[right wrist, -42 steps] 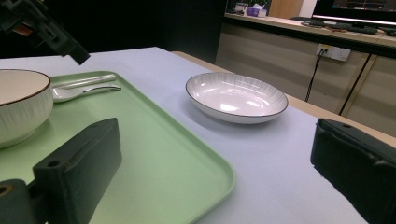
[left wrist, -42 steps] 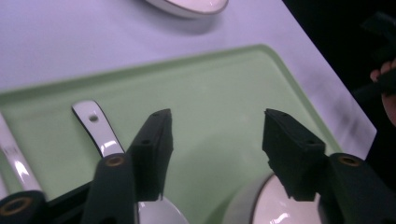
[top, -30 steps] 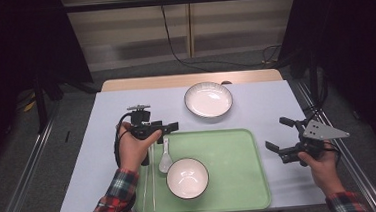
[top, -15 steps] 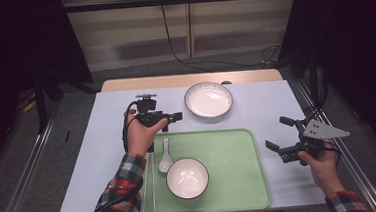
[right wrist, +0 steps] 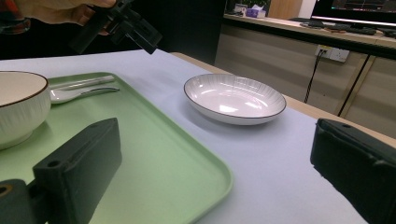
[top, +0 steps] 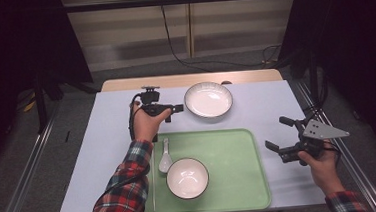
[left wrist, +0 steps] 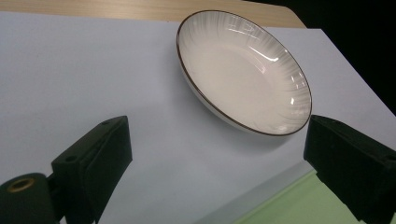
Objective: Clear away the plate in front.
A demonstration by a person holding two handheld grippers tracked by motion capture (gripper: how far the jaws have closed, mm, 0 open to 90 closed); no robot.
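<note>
Left hand-held gripper, jaws just opened wide and empty, points at the plate: a shallow, white, faintly ribbed dish with a thin dark rim, lying on the table beyond the green tray. Right hand-held gripper gapes empty too.

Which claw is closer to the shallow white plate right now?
Left. The left claw hovers just beside the plate, open and empty; the right claw sits well off, past the tray's far edge.
</note>
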